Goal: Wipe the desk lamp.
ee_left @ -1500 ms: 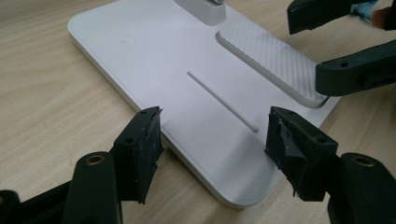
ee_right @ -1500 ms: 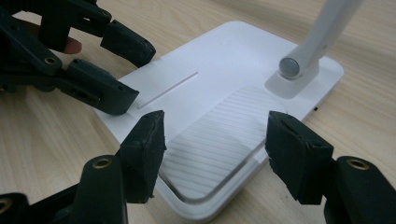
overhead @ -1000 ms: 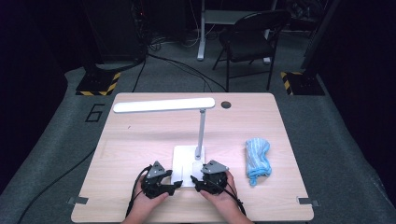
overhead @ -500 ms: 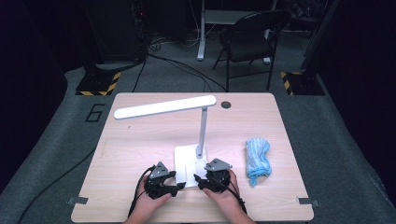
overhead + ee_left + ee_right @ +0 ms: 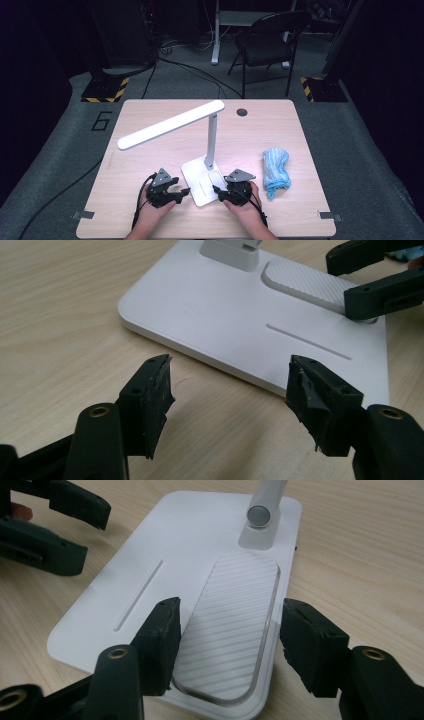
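From above, you work at a pale wooden table (image 5: 150, 125) on grey carpet, a folding chair (image 5: 267, 37) beyond it. Your left gripper (image 5: 181, 192) and right gripper (image 5: 218, 192) flank the near end of the lamp base (image 5: 202, 177); a blue cloth (image 5: 276, 171) lies right of your right gripper.

Left gripper view: jaws spread wide, empty, base just ahead.

Right gripper view: jaws have just been closing, still apart, straddling the base's ribbed pad (image 5: 232, 620).

Lamp base (image 5: 201, 181) sits near the table's (image 5: 150, 112) front edge, centred; post (image 5: 212, 140) rises from its rear, head (image 5: 170, 125) reaching left. Cloth (image 5: 276, 171) right of base — well apart. Left gripper (image 5: 181, 193) and right gripper (image 5: 218, 192) flank the base's front corners.
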{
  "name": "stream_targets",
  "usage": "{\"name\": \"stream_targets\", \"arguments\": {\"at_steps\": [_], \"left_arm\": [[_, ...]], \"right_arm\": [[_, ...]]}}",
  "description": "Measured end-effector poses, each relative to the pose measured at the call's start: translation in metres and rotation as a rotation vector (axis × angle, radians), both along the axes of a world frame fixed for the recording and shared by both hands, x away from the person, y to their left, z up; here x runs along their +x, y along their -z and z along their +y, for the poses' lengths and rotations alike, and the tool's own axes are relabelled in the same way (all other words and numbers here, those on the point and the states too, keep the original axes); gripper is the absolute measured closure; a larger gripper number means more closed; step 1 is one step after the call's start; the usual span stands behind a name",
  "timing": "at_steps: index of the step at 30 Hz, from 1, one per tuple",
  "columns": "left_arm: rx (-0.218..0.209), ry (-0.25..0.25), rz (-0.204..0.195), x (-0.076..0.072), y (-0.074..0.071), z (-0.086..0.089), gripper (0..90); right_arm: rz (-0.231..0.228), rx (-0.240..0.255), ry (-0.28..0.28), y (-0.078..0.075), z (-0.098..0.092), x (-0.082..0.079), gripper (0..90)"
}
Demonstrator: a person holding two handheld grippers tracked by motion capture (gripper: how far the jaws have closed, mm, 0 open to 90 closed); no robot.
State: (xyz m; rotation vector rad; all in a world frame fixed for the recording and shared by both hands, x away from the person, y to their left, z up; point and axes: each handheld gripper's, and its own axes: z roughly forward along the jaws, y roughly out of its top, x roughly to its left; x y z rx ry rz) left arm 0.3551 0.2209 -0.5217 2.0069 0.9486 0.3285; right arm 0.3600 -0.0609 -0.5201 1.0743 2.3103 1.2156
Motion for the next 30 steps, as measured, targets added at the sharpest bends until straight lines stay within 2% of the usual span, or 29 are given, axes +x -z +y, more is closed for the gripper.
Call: {"name": "stream_targets", "arguments": {"at_steps": [3, 5, 7, 9, 11, 18, 19, 20, 22, 24, 26, 27, 30], "left_arm": [[-0.002, -0.019, -0.002, 0.002, -0.001, 0.005, 34.5], [-0.011, -0.030, 0.012, 0.003, 0.000, 0.007, 34.5], [0.003, -0.031, -0.005, 0.004, 0.000, 0.009, 34.5], [-0.012, -0.044, -0.001, 0.004, 0.001, 0.009, 34.5], [-0.012, -0.042, 0.001, 0.005, 0.001, 0.009, 34.4], [-0.001, -0.021, 0.006, 0.007, 0.000, 0.007, 34.4], [-0.003, -0.020, 0.007, 0.008, 0.001, 0.006, 34.4], [-0.002, -0.021, -0.001, 0.008, 0.001, 0.005, 34.4], [-0.013, -0.017, 0.006, 0.009, 0.001, 0.002, 34.4], [-0.005, -0.002, 0.015, 0.009, 0.000, 0.001, 34.4], [-0.010, -0.003, 0.005, 0.010, 0.001, -0.001, 34.4], [-0.004, 0.010, 0.015, 0.010, 0.000, -0.001, 34.4], [-0.011, 0.006, 0.004, 0.013, 0.001, -0.005, 34.4]], "right_arm": [[-0.010, -0.011, -0.015, 0.000, -0.003, 0.001, 43.6], [0.000, 0.001, -0.017, 0.000, -0.005, 0.002, 44.6], [0.010, 0.006, -0.013, 0.000, -0.008, 0.004, 45.5], [0.017, 0.013, -0.008, 0.000, -0.012, 0.006, 45.7], [0.028, 0.022, 0.008, 0.000, -0.016, 0.007, 45.7], [0.021, 0.024, 0.053, 0.000, -0.030, 0.012, 44.1], [0.008, 0.020, 0.058, 0.001, -0.032, 0.014, 43.5], [0.020, 0.029, 0.081, 0.000, -0.033, 0.014, 43.0], [0.009, 0.027, 0.103, 0.001, -0.037, 0.017, 41.9], [0.013, 0.041, 0.131, 0.002, -0.042, 0.019, 41.4], [0.019, 0.036, 0.137, 0.001, -0.044, 0.018, 42.0], [0.007, 0.031, 0.134, 0.000, -0.046, 0.017, 42.0], [-0.008, 0.035, 0.121, -0.004, -0.046, 0.010, 40.6]]}}
